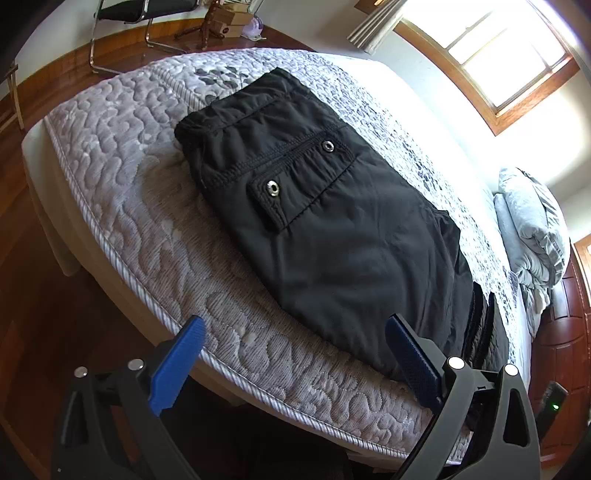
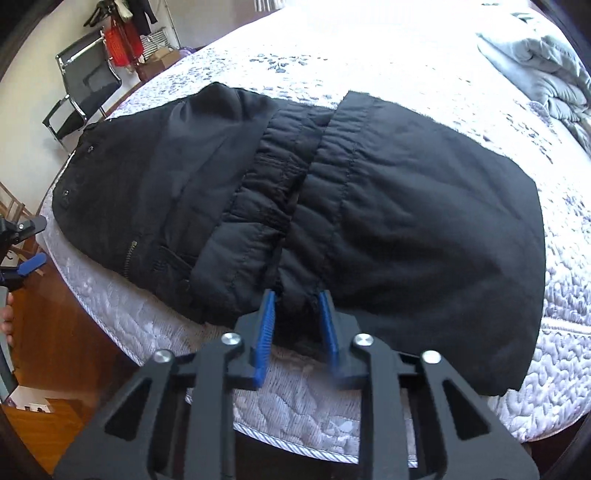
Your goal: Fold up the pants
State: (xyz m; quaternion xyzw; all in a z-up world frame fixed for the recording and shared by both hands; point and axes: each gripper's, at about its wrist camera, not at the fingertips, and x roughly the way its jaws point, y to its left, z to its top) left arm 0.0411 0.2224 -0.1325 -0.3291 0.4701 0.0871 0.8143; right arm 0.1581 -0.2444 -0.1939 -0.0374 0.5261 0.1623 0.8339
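Black pants [image 1: 332, 221] lie folded on a quilted mattress [image 1: 122, 155], with a snap pocket flap facing up. My left gripper [image 1: 295, 332] is open and empty, held at the mattress's near edge, its right finger beside the pants' near end. In the right wrist view the pants [image 2: 406, 221] lie across the bed with the elastic waistband bunched in the middle. My right gripper [image 2: 295, 299] is nearly closed on the near end of that waistband fabric. The left gripper [image 2: 29, 266] shows at the far left edge there.
A grey bundled duvet [image 1: 532, 229] lies at the head of the bed. A black metal chair [image 2: 81, 99] and cardboard boxes [image 1: 229, 22] stand on the wooden floor [image 1: 40, 277] beyond the bed. A bright window [image 1: 509, 55] is in the wall.
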